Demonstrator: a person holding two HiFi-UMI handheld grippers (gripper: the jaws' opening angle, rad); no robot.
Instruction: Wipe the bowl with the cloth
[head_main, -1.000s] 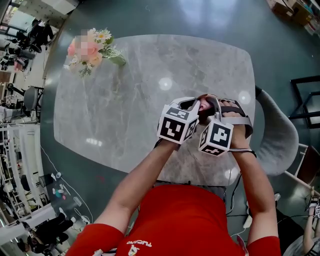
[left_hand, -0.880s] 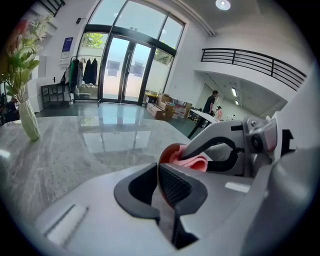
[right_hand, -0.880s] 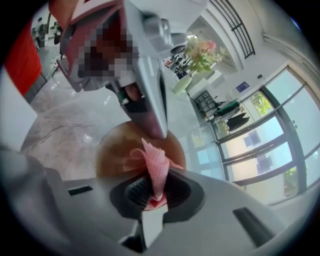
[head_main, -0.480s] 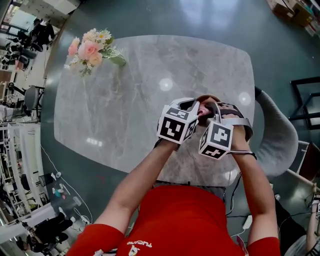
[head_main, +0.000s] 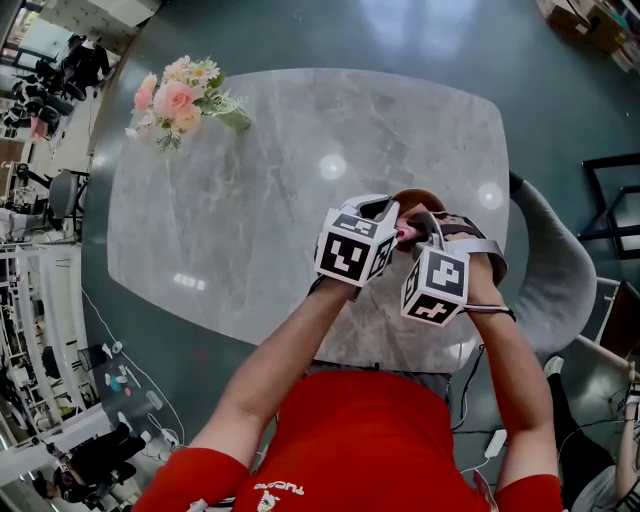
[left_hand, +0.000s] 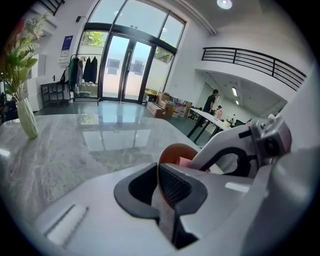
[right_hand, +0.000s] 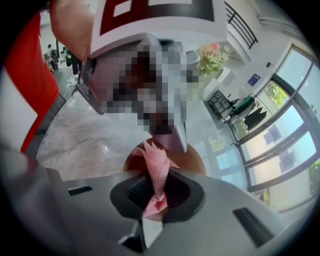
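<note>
The jaws of the left gripper (left_hand: 159, 176) are almost together and clamp the thin rim of the brown bowl (left_hand: 176, 151) between their pads. The jaws of the right gripper (right_hand: 157, 189) are closed on a pink cloth (right_hand: 156, 165), and the crumpled free end of the cloth sticks out past them, over the open bowl. The two grippers are close beside each other, the left one at the left side of the bowl. The bowl is at the right part of the grey marble counter (head_main: 260, 170), toward its near edge. At the far left corner stands a white vase (left_hand: 27, 119) with pink flowers (head_main: 180, 98). A grey chair (head_main: 560, 270) is just beside the right edge of the counter.
</note>
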